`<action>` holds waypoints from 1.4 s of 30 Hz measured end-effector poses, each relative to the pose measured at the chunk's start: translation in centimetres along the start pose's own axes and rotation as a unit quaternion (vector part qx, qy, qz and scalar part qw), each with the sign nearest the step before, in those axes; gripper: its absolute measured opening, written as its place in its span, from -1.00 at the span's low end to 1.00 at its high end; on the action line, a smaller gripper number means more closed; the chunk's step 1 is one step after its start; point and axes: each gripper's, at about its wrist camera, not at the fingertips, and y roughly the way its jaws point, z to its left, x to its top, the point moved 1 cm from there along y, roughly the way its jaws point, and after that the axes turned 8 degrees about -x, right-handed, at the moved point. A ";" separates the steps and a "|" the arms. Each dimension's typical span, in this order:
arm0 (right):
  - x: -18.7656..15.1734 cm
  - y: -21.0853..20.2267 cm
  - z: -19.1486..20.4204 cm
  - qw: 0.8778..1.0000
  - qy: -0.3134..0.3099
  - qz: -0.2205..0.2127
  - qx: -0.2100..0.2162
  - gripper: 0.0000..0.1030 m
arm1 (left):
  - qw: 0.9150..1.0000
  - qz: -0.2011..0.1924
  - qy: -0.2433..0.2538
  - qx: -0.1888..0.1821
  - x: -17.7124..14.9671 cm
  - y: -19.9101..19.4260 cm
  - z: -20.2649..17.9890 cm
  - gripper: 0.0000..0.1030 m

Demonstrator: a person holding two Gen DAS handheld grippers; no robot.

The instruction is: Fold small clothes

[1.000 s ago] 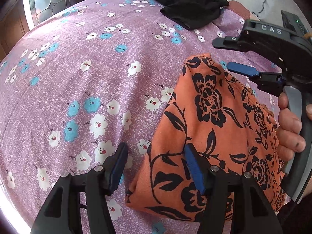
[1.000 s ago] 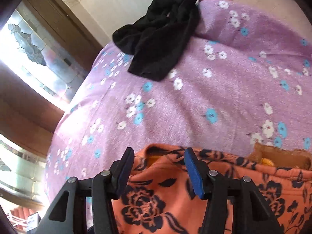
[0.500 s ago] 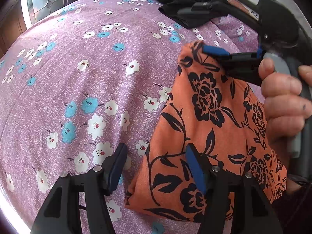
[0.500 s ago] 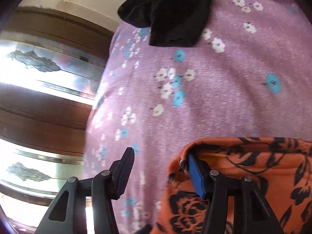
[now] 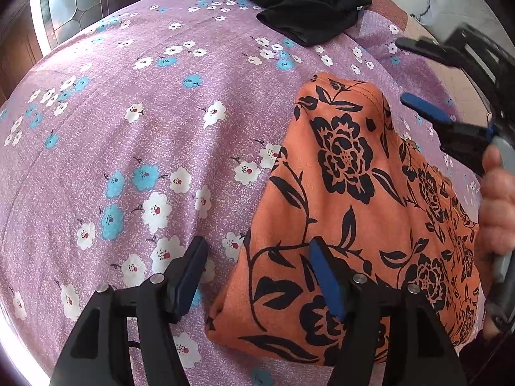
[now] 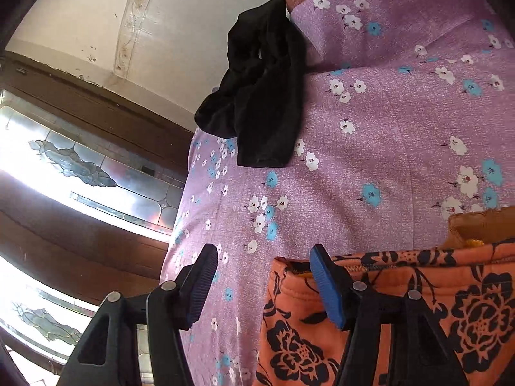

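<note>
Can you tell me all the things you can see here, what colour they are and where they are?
orange garment: one, orange with black flowers, lying on the bedsheet under and beside both grippers
black garment: one, black, crumpled at the far edge of the bedsheet
brown cloth: one, brownish yellow, peeking out past the orange garment's far edge
bedsheet: one, purple with white and blue flowers, covering the whole surface
window: patterned glass in dark brown wood, beyond the bed
wall: cream, behind the black garment
left gripper: black with blue pads, jaws opening, nothing pinched
right gripper: black with blue pads, jaws opening, nothing pinched
hand: one, holding the right gripper's handle
</note>
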 end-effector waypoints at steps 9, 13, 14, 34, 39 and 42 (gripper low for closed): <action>-10.6 -11.1 -8.8 0.988 -0.051 -0.002 -0.143 0.23 | 0.995 -0.083 0.041 0.046 0.3 -2.9 -2.0 0.29; -14.9 -16.1 -14.0 0.987 0.002 -0.016 -0.163 0.23 | 0.990 -0.103 0.093 0.035 -0.4 -3.2 -5.0 0.29; -15.6 -17.0 -15.0 0.985 0.012 -0.022 -0.170 0.23 | 0.990 -0.097 0.102 0.031 -0.6 -2.8 -5.6 0.30; -17.5 -18.0 -19.7 0.987 0.111 -0.053 -0.106 0.55 | 0.975 -0.040 0.203 0.077 -4.1 2.1 -8.9 1.00; -17.5 -18.5 -20.7 0.987 0.131 -0.055 -0.072 0.55 | 0.982 -0.057 0.173 0.054 -5.9 -0.3 -7.6 1.00; -17.4 -19.3 -20.4 0.986 0.141 -0.059 -0.066 0.54 | 0.986 -0.081 0.139 0.036 -7.4 -2.5 -6.4 1.00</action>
